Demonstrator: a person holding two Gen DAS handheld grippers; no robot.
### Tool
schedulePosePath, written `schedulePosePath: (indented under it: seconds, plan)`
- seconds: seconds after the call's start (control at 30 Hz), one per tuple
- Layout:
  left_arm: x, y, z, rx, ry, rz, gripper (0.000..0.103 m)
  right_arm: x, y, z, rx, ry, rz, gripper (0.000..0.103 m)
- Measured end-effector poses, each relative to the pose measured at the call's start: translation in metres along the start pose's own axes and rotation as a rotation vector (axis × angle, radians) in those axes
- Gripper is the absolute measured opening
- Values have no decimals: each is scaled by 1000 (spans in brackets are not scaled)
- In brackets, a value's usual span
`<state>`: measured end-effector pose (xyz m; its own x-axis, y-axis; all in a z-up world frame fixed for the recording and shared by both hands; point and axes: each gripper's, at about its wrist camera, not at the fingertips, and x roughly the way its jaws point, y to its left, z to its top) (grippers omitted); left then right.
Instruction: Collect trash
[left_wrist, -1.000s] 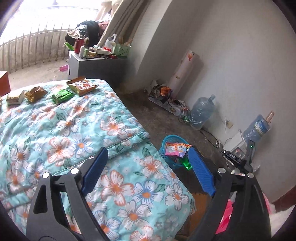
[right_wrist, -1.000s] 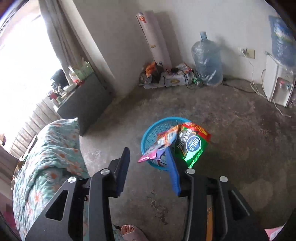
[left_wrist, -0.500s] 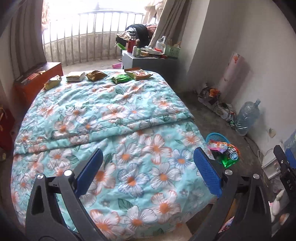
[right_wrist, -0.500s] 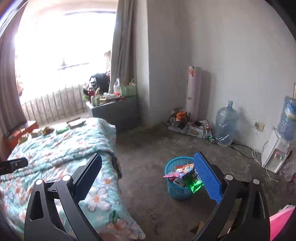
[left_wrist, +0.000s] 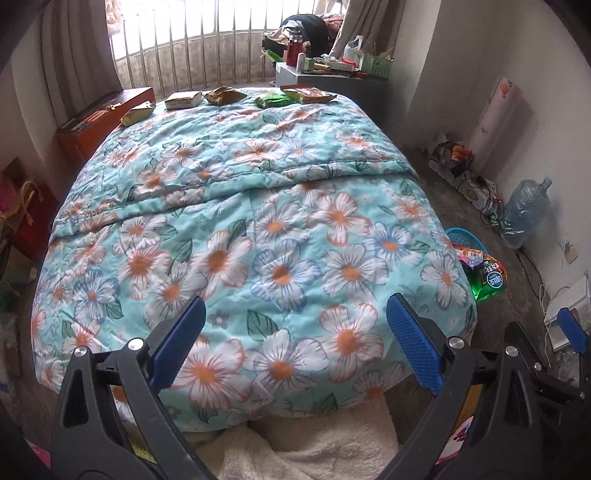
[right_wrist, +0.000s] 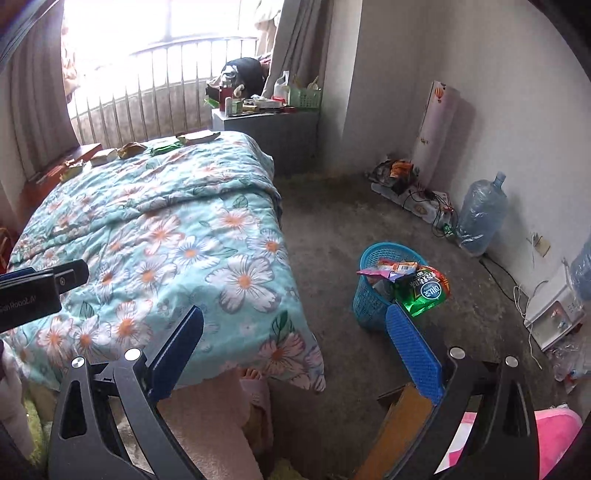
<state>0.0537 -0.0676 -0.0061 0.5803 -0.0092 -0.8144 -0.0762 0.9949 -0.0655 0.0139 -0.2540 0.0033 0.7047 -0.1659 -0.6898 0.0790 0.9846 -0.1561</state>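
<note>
I have swung both spread, empty grippers from the basket to the bed, where five wrappers remain.

The left gripper hangs with jaws wide over a turquoise flowered quilt; five crumpled snack wrappers (far edge) lie in a row.

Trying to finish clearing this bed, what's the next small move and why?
Probably reach the left gripper across the bed toward the snack packets at its far edge: both grippers are open and empty, and the blue basket already holds wrappers.
</note>
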Motion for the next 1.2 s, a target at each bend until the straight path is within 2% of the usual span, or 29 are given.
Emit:
schedulePosePath:
  seconds: [0.47, 1.2]
  plan:
    - [-12, 16, 5, -34, -43, 86, 94, 17, 1, -4, 8, 65, 9, 96]
    - [-11, 1, 8, 4, -42, 75, 94, 9, -22, -6, 67, 55, -38, 96]
